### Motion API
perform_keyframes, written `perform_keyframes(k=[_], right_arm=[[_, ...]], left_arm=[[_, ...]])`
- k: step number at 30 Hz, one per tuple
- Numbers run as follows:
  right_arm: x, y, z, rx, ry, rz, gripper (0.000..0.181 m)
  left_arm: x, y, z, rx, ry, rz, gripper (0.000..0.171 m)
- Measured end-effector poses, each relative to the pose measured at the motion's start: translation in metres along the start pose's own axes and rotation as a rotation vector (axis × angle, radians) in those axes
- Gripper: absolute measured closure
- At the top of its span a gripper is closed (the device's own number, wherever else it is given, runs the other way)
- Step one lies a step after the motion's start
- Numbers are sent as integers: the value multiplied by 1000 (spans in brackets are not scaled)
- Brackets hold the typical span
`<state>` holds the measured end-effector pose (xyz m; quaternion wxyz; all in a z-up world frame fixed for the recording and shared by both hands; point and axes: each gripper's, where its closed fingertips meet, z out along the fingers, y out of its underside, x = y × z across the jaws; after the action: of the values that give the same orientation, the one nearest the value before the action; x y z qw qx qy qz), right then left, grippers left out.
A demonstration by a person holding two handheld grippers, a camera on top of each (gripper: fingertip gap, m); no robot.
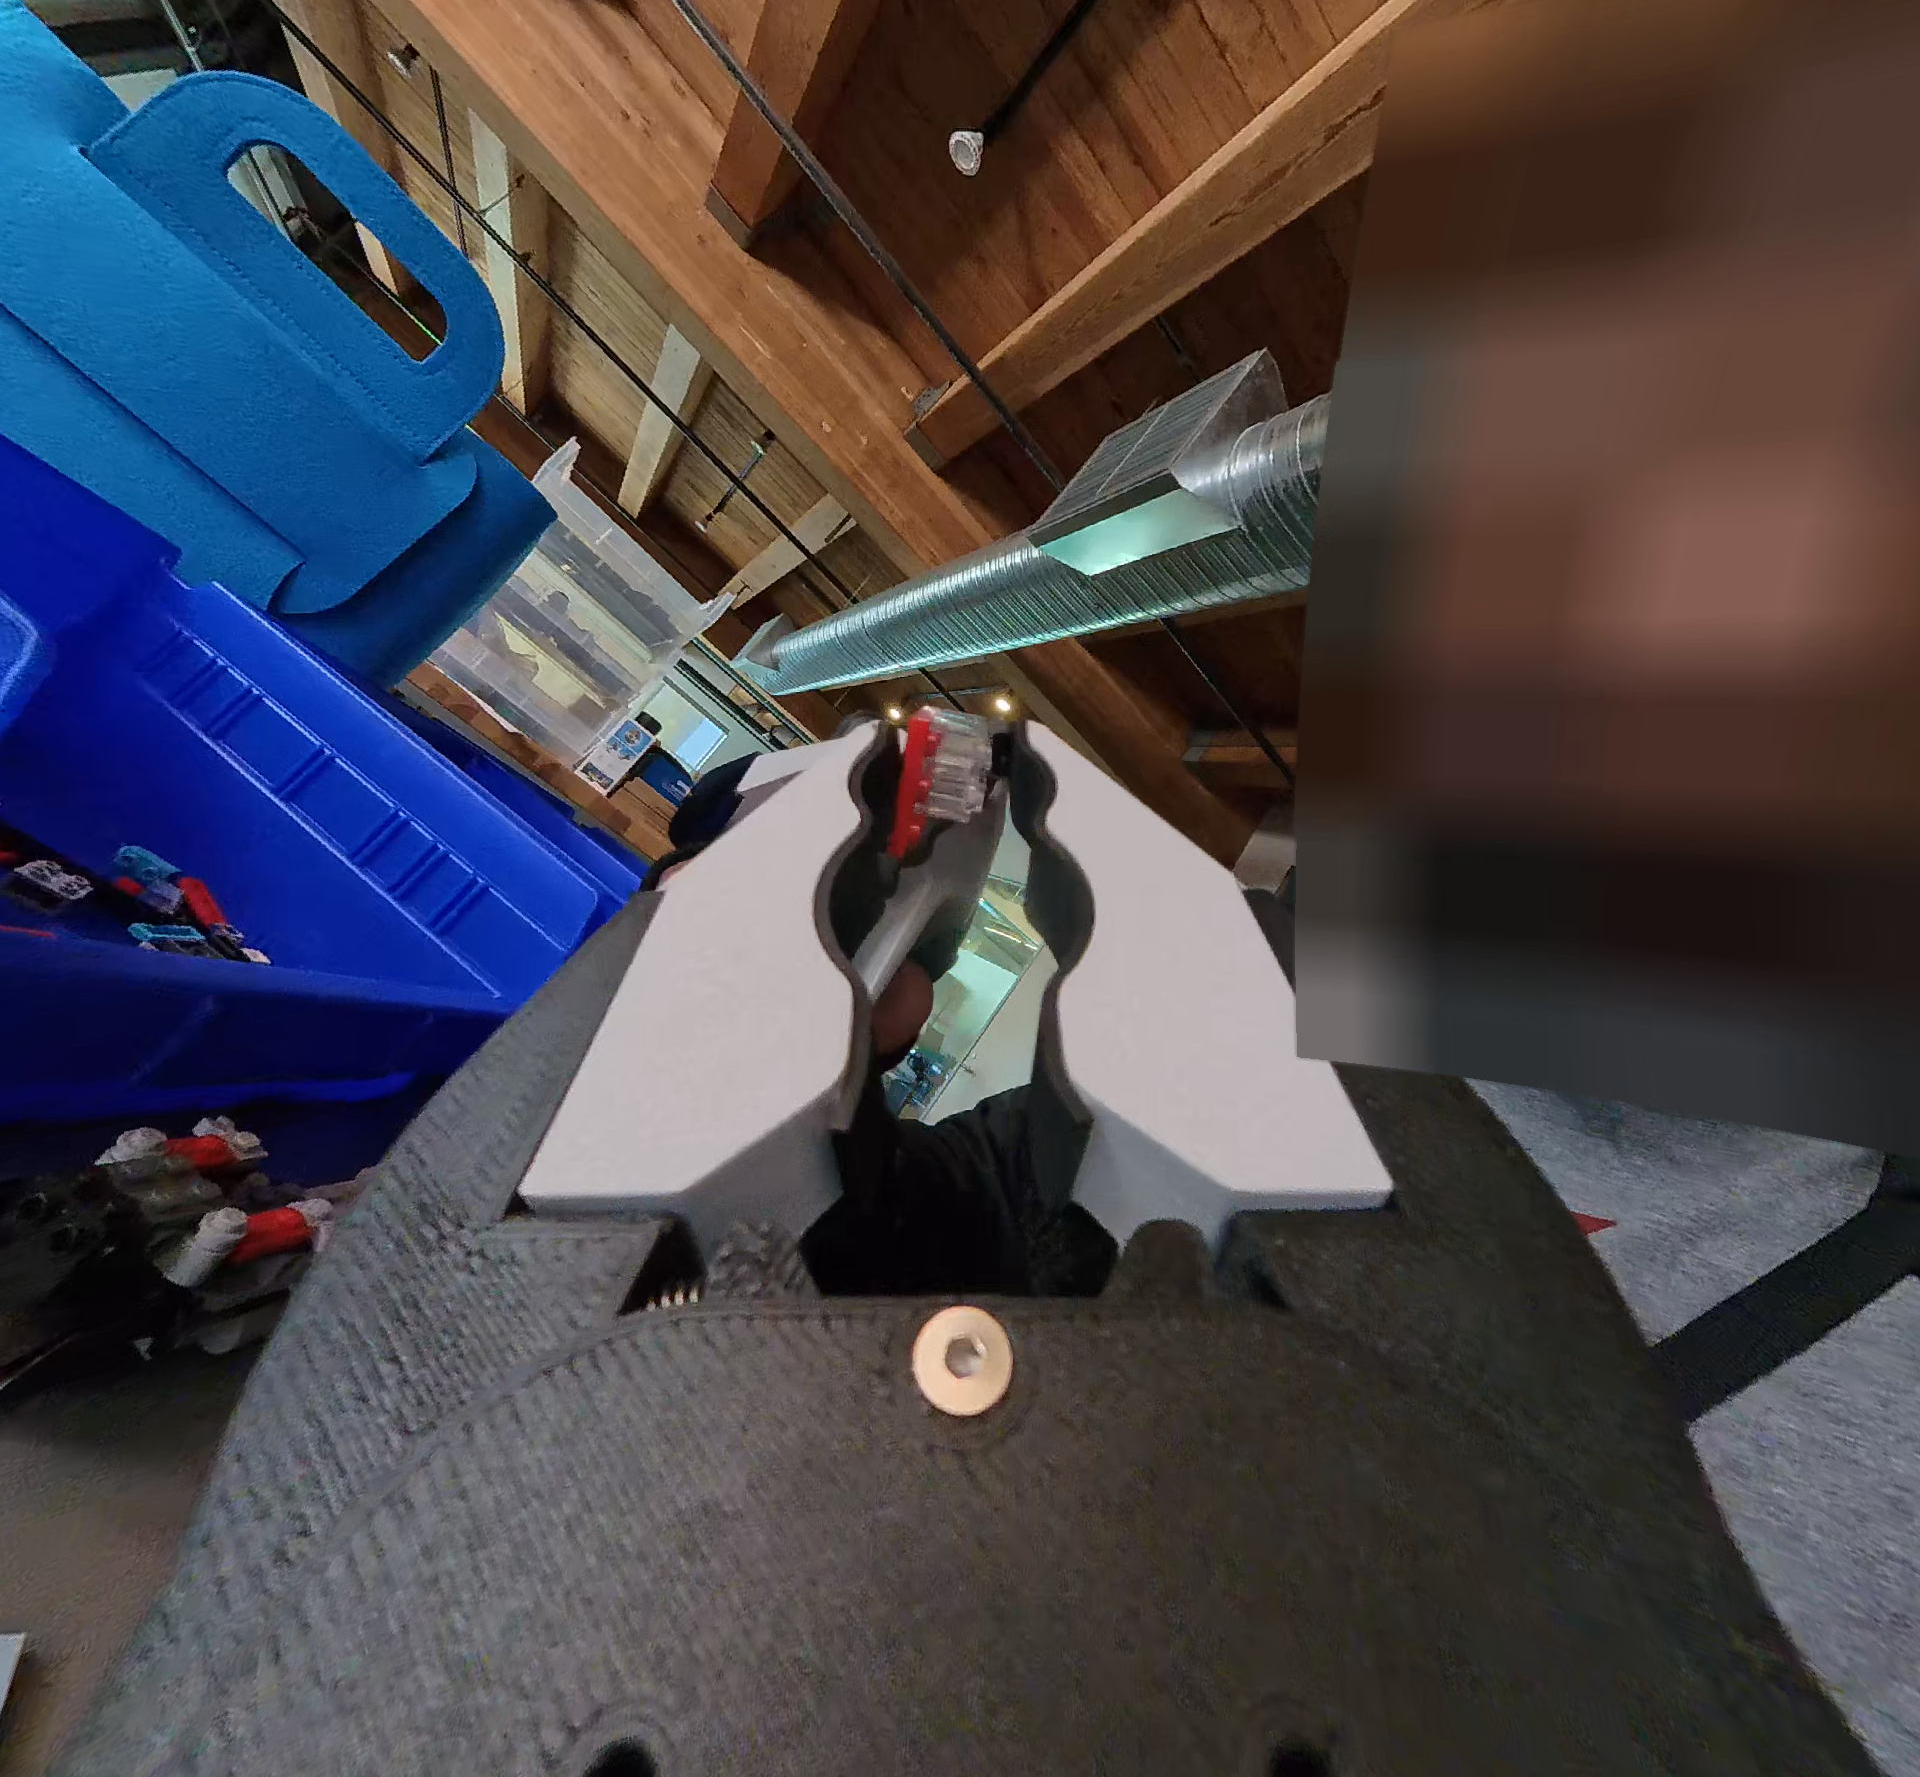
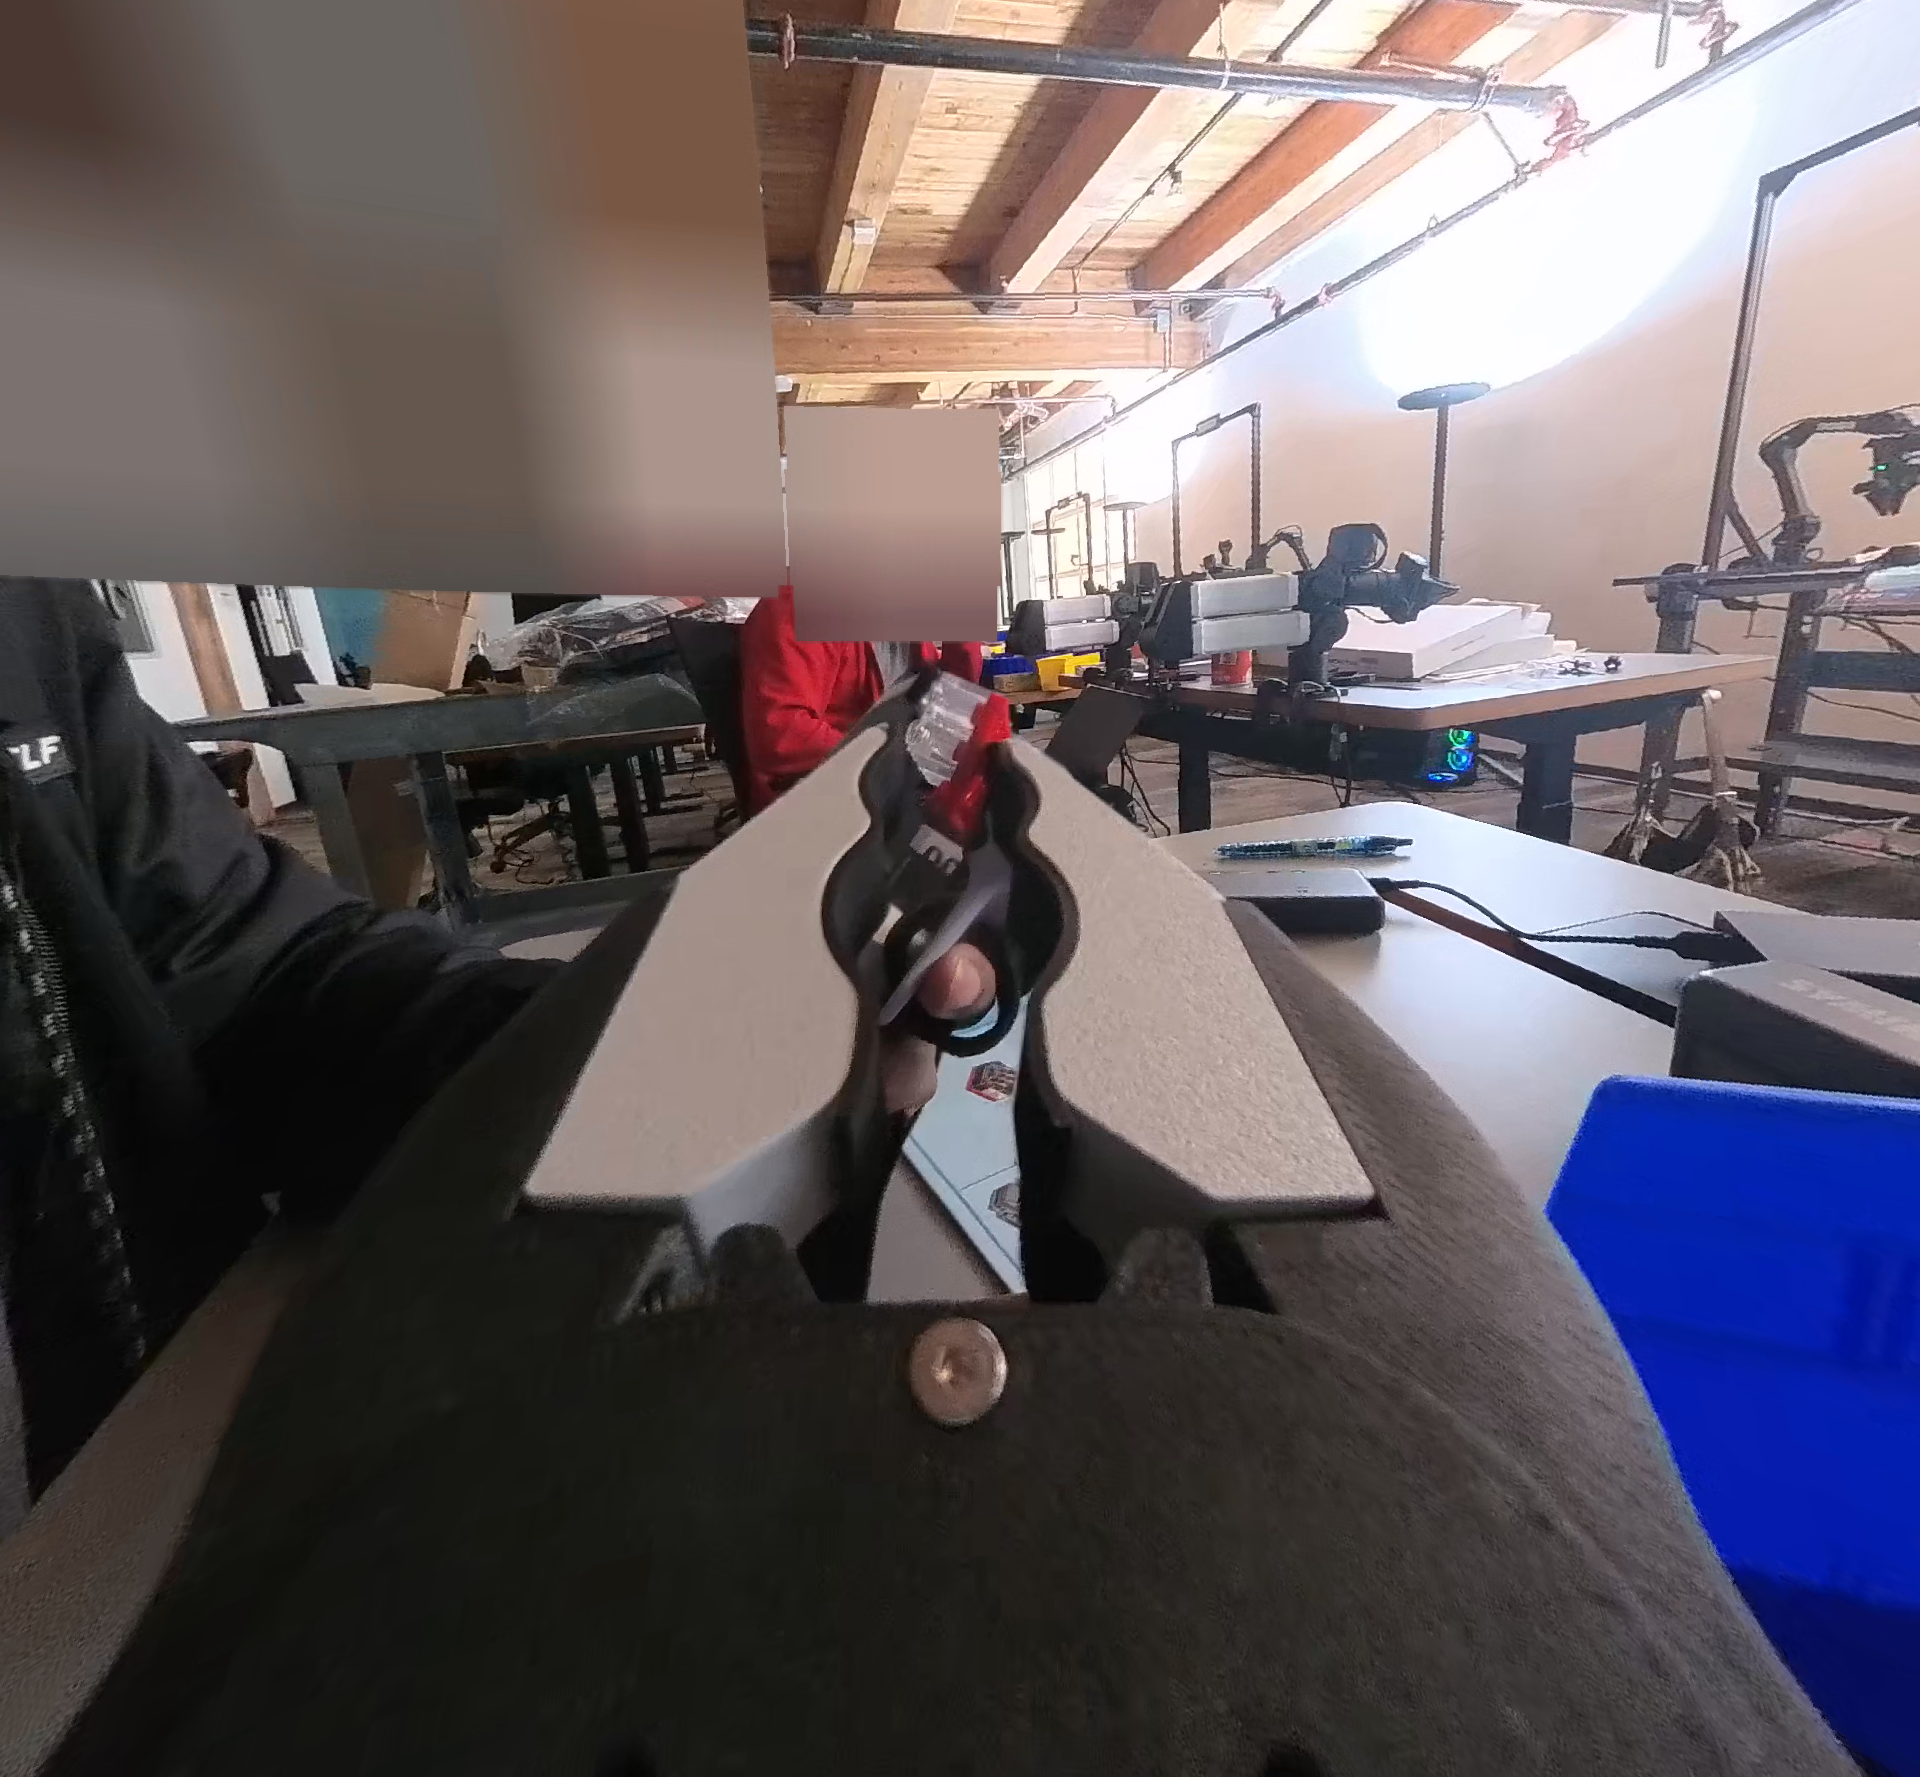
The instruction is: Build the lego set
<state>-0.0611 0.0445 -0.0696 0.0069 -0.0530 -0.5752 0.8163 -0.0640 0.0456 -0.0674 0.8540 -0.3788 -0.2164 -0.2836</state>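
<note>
While both wrist views point up toward timber ceiling beams, the largest thing near the work is the blue plastic bin (image 1: 312,792) at the left of the left view, its floor holding loose lego pieces (image 1: 156,906); a corner of a blue bin (image 2: 1756,1312) also shows low right in the right view. Beneath it runs the pale bench (image 2: 1507,989), carrying a dark flat device with a cable, a pen and a printed instruction sheet (image 2: 977,1177) glimpsed between the fingers. A partly built dark sub-assembly with red and grey parts (image 1: 177,1208) lies on the bench beside the bin.

Next in size come the tools. The left claw (image 1: 940,771) and the right claw (image 2: 951,740) are both lifted off the bench, facing each other, each closed down on the same small piece held between them at the tips. That piece is a red plate with a clear studded brick (image 1: 940,771) (image 2: 951,740) against it, red toward the left in one view and toward the right in the other.

I judge the step in hand to be pressing these two elements together in mid-air. The next move likely calls for a square, steady squeeze with studs aligned, then one claw letting go; a skewed push could pop the tiny clear brick free.
</note>
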Motion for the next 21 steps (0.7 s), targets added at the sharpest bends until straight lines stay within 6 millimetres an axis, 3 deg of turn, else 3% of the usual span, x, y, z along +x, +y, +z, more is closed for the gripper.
perform_keyframes(k=[21], right_arm=[[-1,1,3,11,12,39,164]], left_arm=[[0,2,-2,-51,-39,136,154]])
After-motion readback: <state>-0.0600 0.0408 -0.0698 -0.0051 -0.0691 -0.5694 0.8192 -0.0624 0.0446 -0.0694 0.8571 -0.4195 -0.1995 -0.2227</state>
